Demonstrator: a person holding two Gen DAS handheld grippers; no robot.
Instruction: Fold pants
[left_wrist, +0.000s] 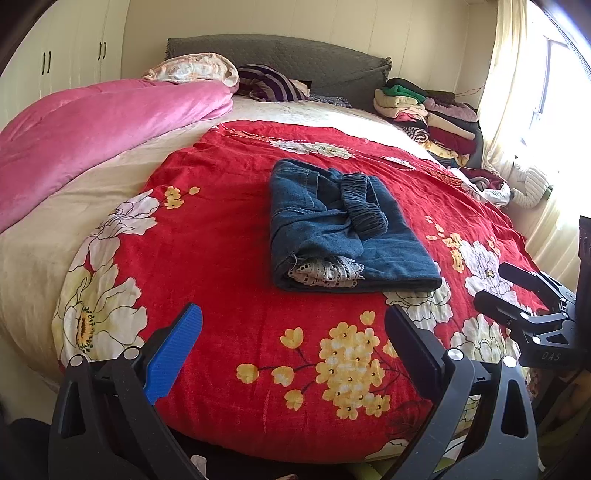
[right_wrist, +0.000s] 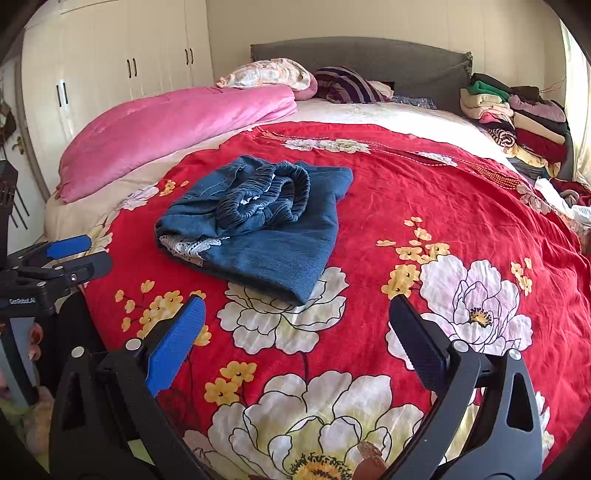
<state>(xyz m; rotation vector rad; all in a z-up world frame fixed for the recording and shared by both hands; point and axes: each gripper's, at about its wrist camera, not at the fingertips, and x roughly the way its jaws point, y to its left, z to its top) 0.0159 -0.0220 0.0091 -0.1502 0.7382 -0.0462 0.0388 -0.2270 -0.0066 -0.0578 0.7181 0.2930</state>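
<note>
Blue denim pants (left_wrist: 343, 225) lie folded into a compact bundle on the red floral blanket (left_wrist: 229, 236), elastic waistband on top, white lace trim showing at the near edge. They also show in the right wrist view (right_wrist: 258, 232). My left gripper (left_wrist: 293, 328) is open and empty, held back near the bed's front edge, short of the pants. My right gripper (right_wrist: 297, 321) is open and empty, also short of the pants. The right gripper shows at the right edge of the left wrist view (left_wrist: 517, 291); the left gripper shows at the left edge of the right wrist view (right_wrist: 79, 254).
A pink quilt (left_wrist: 92, 136) lies along the bed's left side. Pillows (left_wrist: 195, 68) and a striped garment (left_wrist: 269, 83) sit by the grey headboard (left_wrist: 295, 55). A stack of folded clothes (left_wrist: 428, 114) stands at the back right. Wardrobes (right_wrist: 110, 66) stand left; curtains (left_wrist: 517, 110) hang right.
</note>
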